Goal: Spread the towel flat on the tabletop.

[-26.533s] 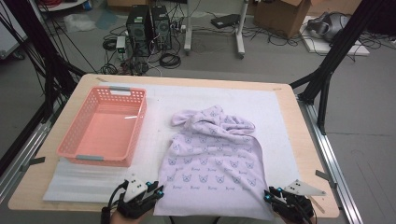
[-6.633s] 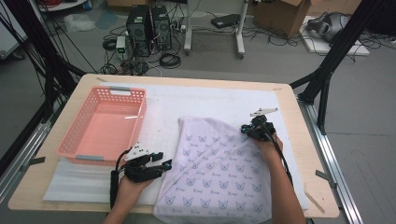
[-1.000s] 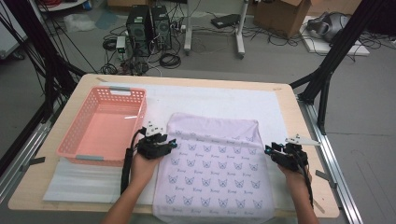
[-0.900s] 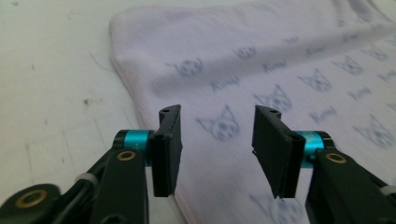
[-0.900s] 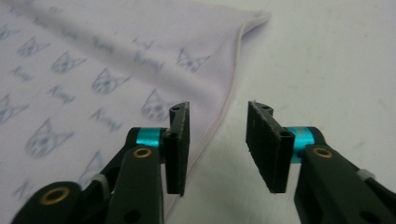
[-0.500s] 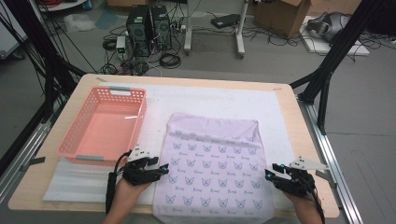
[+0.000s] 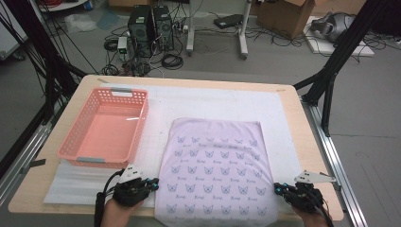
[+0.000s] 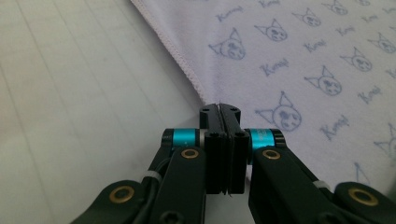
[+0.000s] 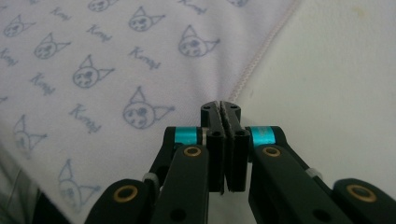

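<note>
Cloth (image 7: 215, 170) is spread flat on the white mat (image 7: 217, 101), lilac with a blue cat-face print, lying between the two tongs.

Left gripper (image 7: 147, 182) is seen low at the cloth's left side, tips pointed toward the hem. In the left gripper view the jaws are clenched flat together, having just been closing; the hem (image 8: 180, 51) runs right up to the tips, and whether any fabric is pinched cannot be told (no fold shows between the pads).

Right gripper (image 7: 280, 189) is placed at the cloth's right side, near its lower corner. In the right gripper view its jaws are likewise pressed together after closing, tips set at the stitched edge (image 9: 259, 51); a grasp on the cloth cannot be confirmed there either.

A pink basket (image 7: 78, 153) is noted beyond the left gripper, just beside the cloth's far-left part, well apart from the right gripper.
</note>
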